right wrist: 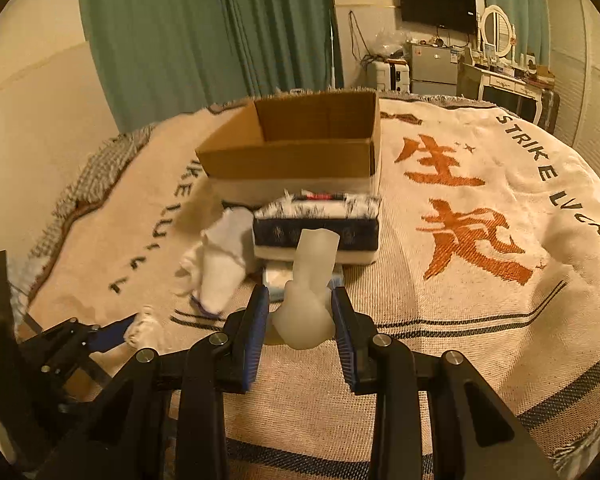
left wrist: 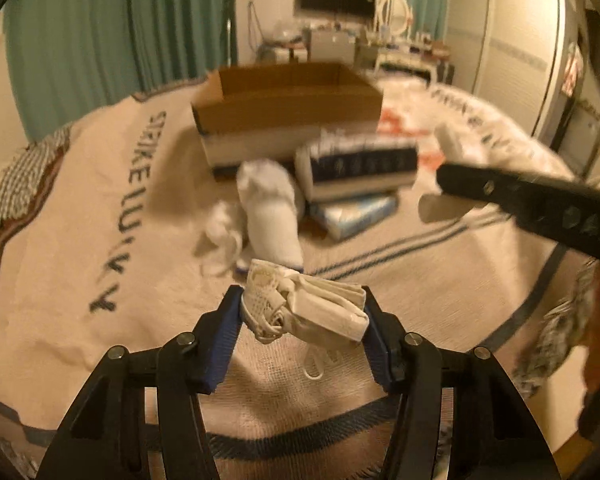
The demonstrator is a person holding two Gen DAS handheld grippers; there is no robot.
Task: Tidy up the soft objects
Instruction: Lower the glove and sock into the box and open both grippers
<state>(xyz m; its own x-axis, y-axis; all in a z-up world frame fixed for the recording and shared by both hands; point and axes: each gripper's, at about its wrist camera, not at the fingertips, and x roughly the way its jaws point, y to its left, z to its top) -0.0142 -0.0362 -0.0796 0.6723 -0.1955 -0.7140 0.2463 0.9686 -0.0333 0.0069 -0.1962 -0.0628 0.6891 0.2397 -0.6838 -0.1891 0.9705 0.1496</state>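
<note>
My left gripper [left wrist: 302,312] is shut on a crumpled cream cloth bundle [left wrist: 306,306] and holds it above the blanket; it also shows at lower left in the right wrist view [right wrist: 134,328]. My right gripper [right wrist: 300,306] is shut on a pale rolled soft piece [right wrist: 306,292] that sticks up between its fingers; its arm crosses the left wrist view [left wrist: 540,204]. An open cardboard box [right wrist: 296,160] stands farther back. In front of it lie a folded dark-and-white towel [right wrist: 316,232], a white sock [right wrist: 224,264] and a blue-white packet [left wrist: 354,214].
Everything rests on a cream blanket [right wrist: 480,320] with orange characters and dark lettering, spread over a bed. Green curtains [right wrist: 204,32] hang behind. A TV, mirror and dresser [right wrist: 500,68] stand at the far wall.
</note>
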